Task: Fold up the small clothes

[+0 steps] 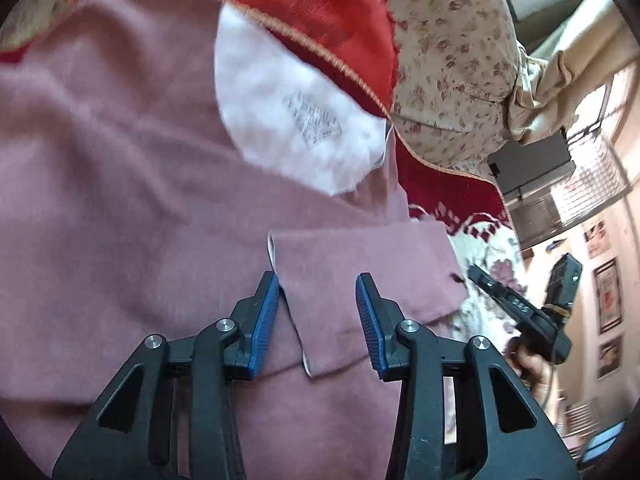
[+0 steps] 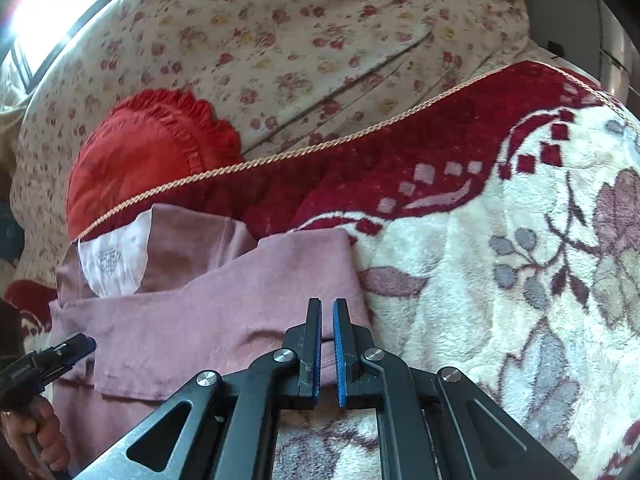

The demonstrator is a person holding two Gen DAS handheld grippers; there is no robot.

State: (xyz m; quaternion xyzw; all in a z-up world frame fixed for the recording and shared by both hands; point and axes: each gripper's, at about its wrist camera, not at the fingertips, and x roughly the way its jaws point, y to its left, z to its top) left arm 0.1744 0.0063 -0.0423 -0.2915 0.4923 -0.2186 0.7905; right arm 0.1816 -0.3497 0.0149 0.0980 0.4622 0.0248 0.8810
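- Left wrist view: shirt is lying partly folded, sleeve turned in; left gripper is hovering wide open, holding nothing.
- Right gripper is sitting nearly closed at the hem; whether it is pinching cloth, I cannot tell. More folding seems left.

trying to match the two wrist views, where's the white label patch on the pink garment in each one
Left wrist view: the white label patch sits upper centre, large, on the pink garment, beyond the open left gripper.
Right wrist view: the white label patch sits at mid left, small, left of the nearly shut right gripper.
Shared landmark: the red ruffled cushion just beyond the patch in both.
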